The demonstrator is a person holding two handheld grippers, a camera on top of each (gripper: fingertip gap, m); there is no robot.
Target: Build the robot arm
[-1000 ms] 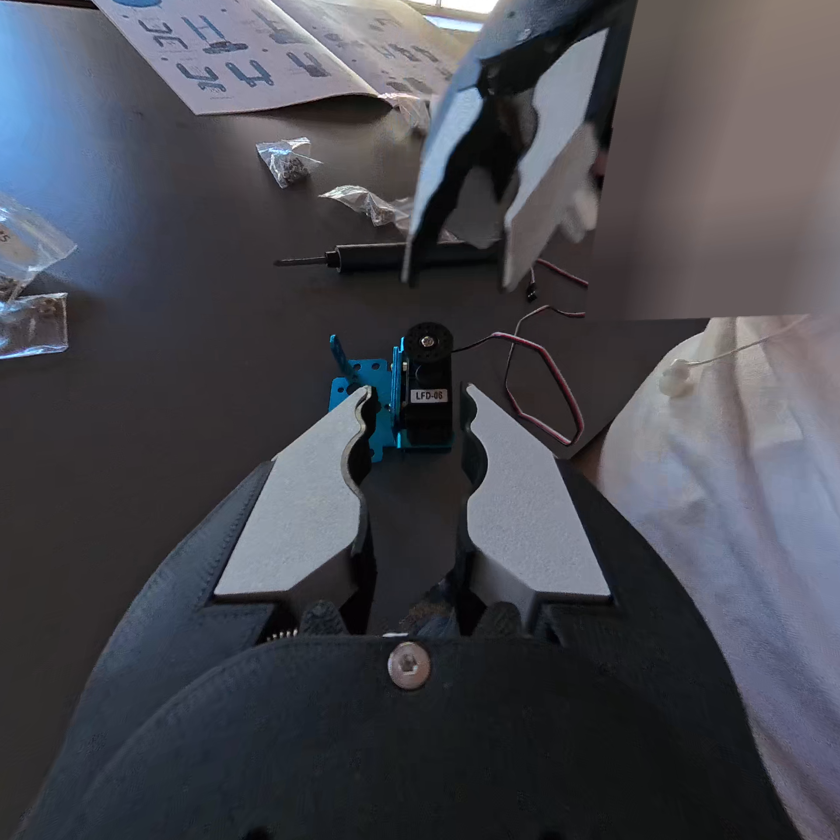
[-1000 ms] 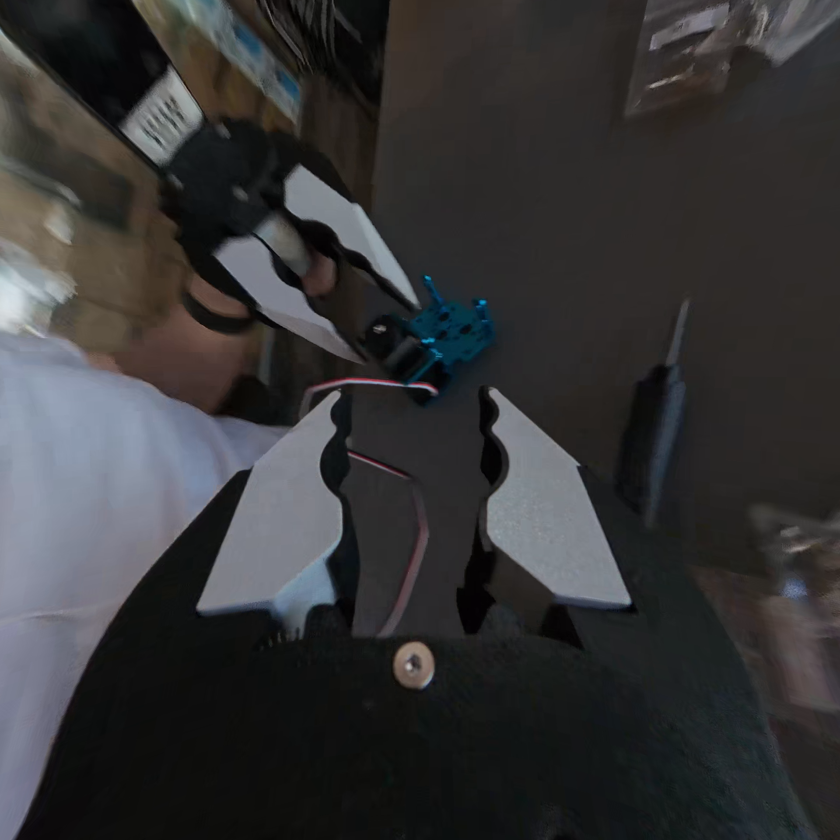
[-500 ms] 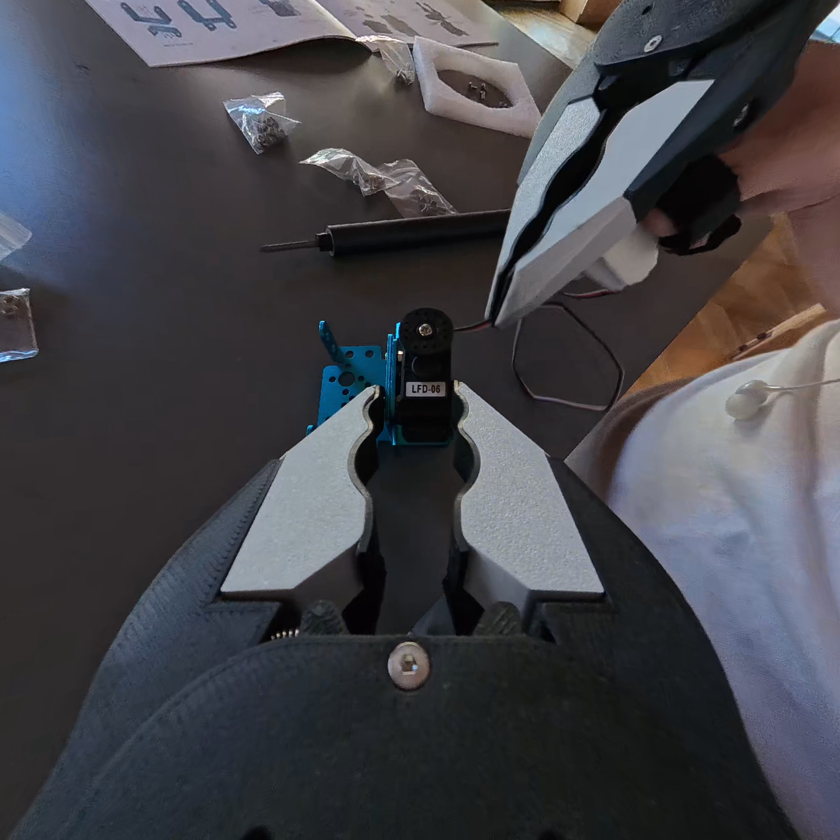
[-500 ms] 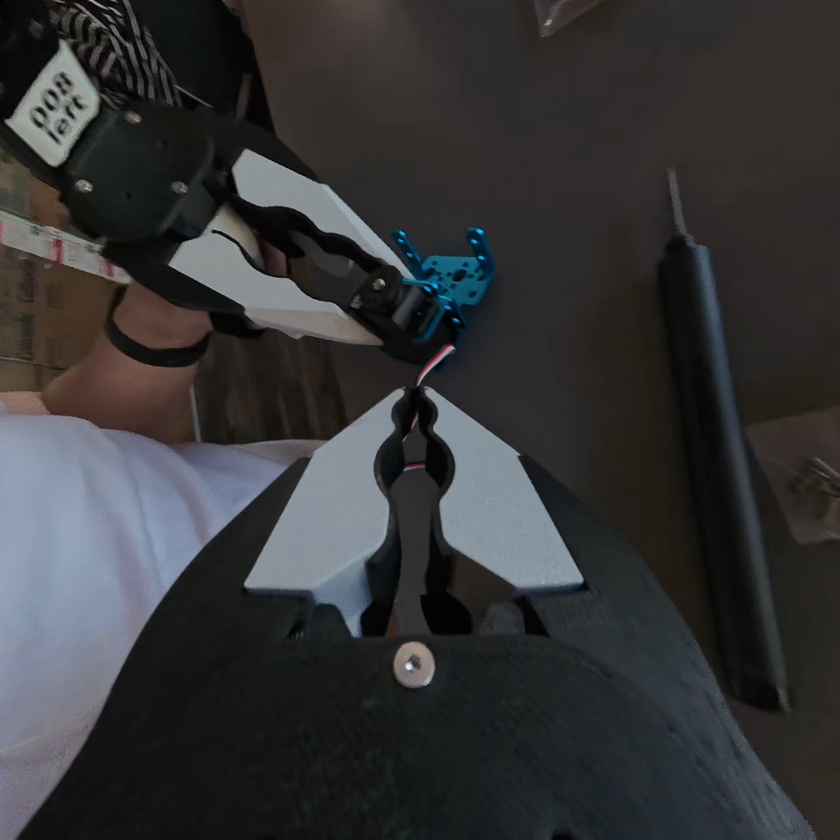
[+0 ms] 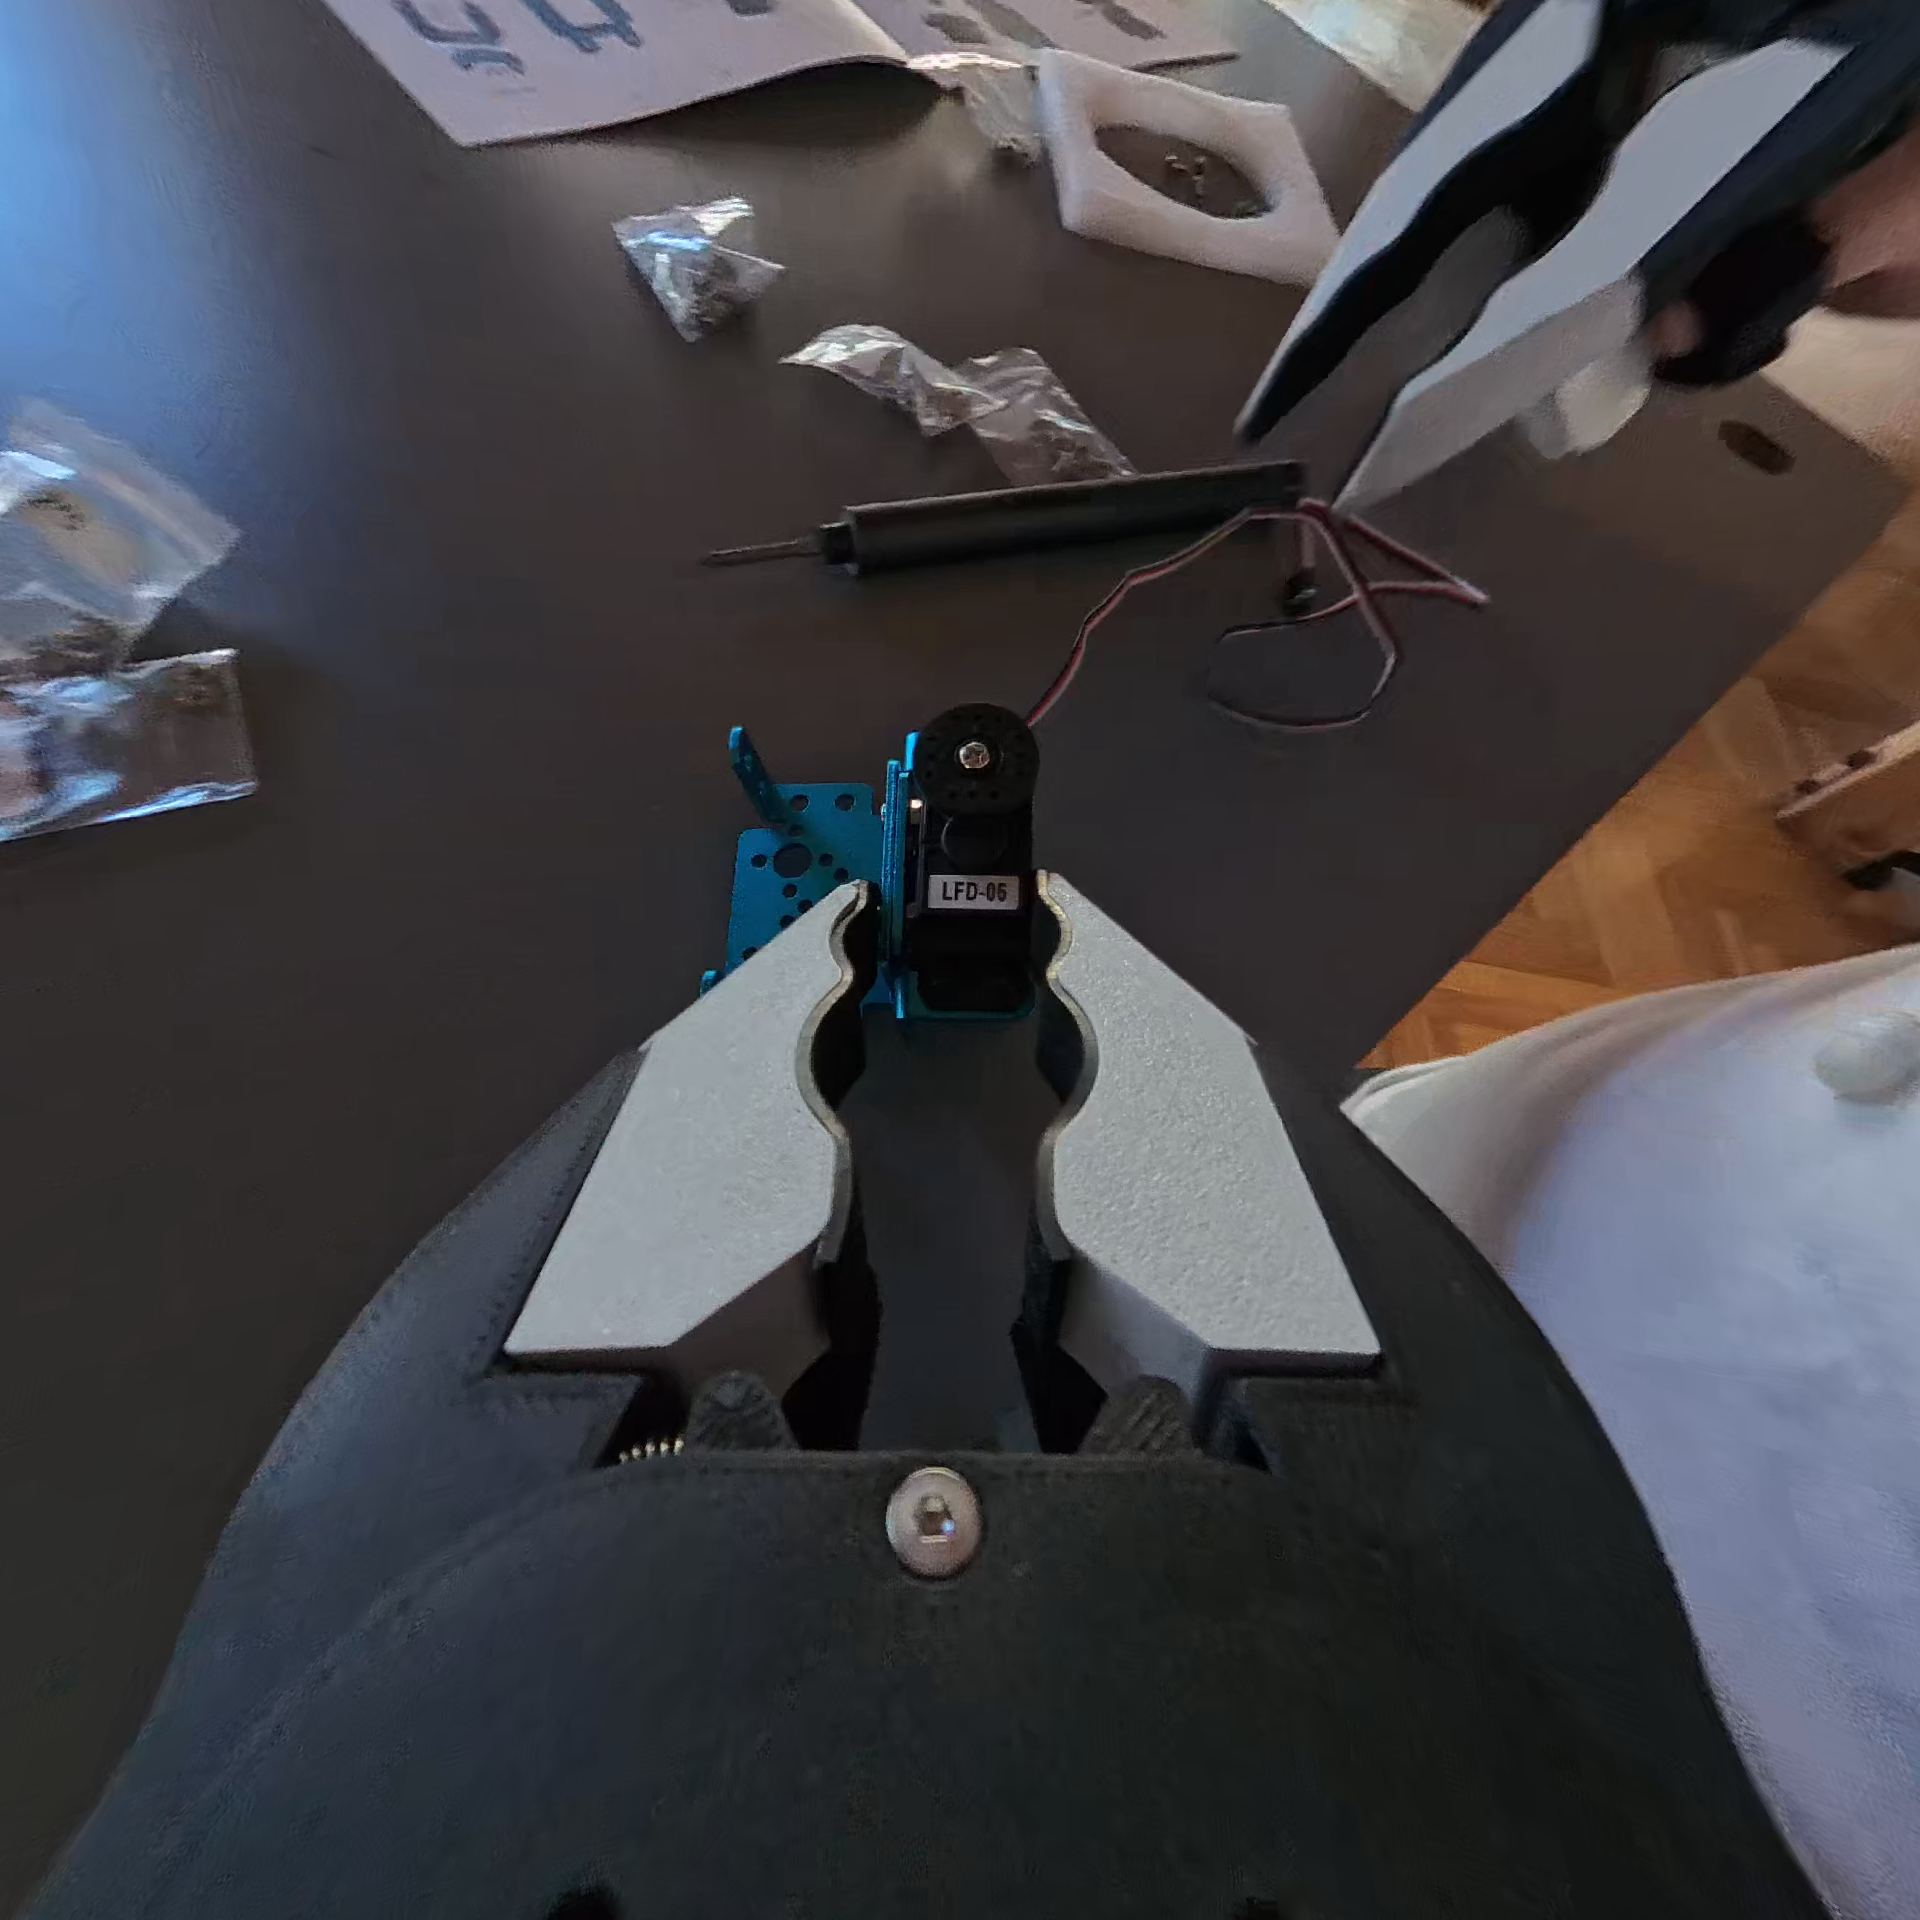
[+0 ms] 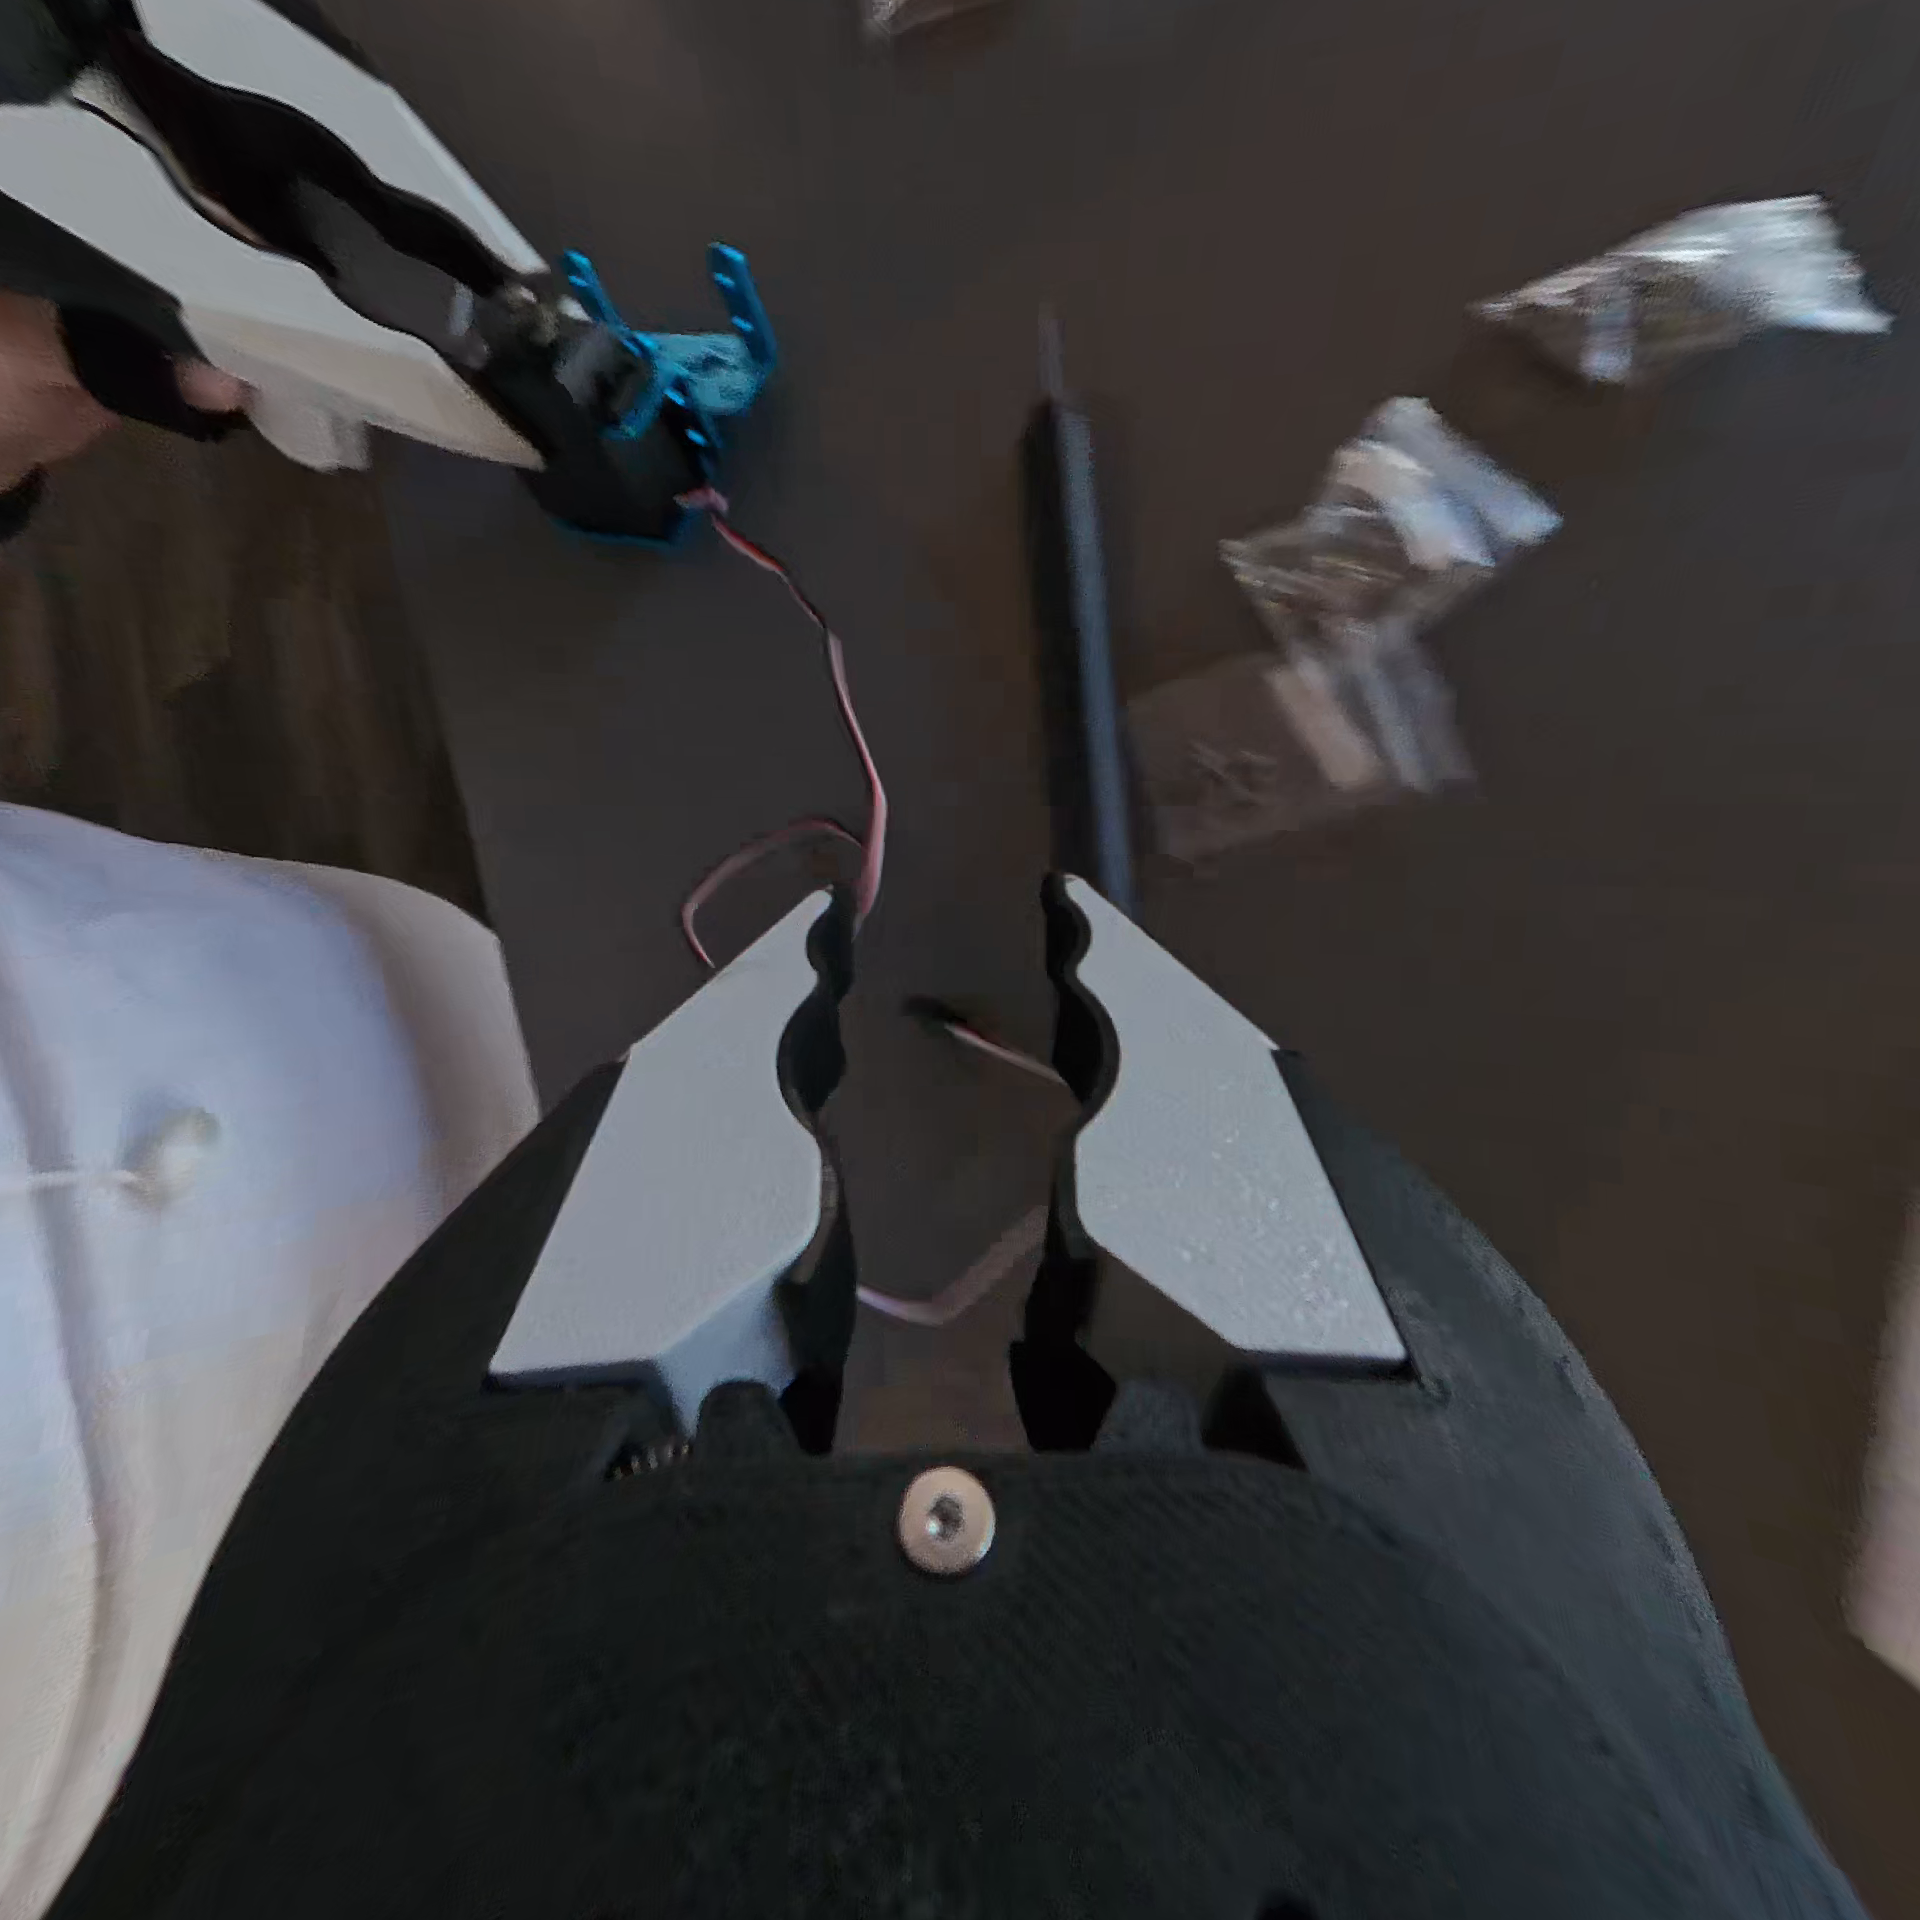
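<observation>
A black servo (image 5: 971, 862) mounted in a blue metal bracket (image 5: 800, 852) stands on the dark table (image 5: 416, 1039). My left gripper (image 5: 951, 899) is shut on the servo and bracket, one finger on each side. The servo's red-and-black cable (image 5: 1299, 644) runs off to the right and lies in loops on the table. My right gripper (image 6: 943, 896) is open and empty above those loops (image 6: 862, 769), and the cable's plug end (image 6: 925, 1008) lies between its fingers. The right wrist view shows the left gripper (image 6: 499, 343) holding the servo (image 6: 603, 457). The left wrist view shows the right gripper (image 5: 1309, 457) at upper right.
A black screwdriver (image 5: 1039, 520) lies behind the servo and also shows in the right wrist view (image 6: 1081, 644). Small clear bags of hardware (image 5: 696, 260) (image 5: 966, 395) (image 5: 104, 644) are scattered about. A white foam frame (image 5: 1174, 177) and a printed sheet (image 5: 623, 62) lie at the back. The table edge (image 5: 1558, 883) and a person's white shirt (image 5: 1714, 1299) are at right. My right fingertips sit around 15 cm from my left ones. It is some 6 cm from my right tips to the black screwdriver (image 5: 1039, 520).
My right gripper, shut on the cable half a second ago, has opened, let it go and drawn back from the servo. My left gripper stays shut on the servo.
</observation>
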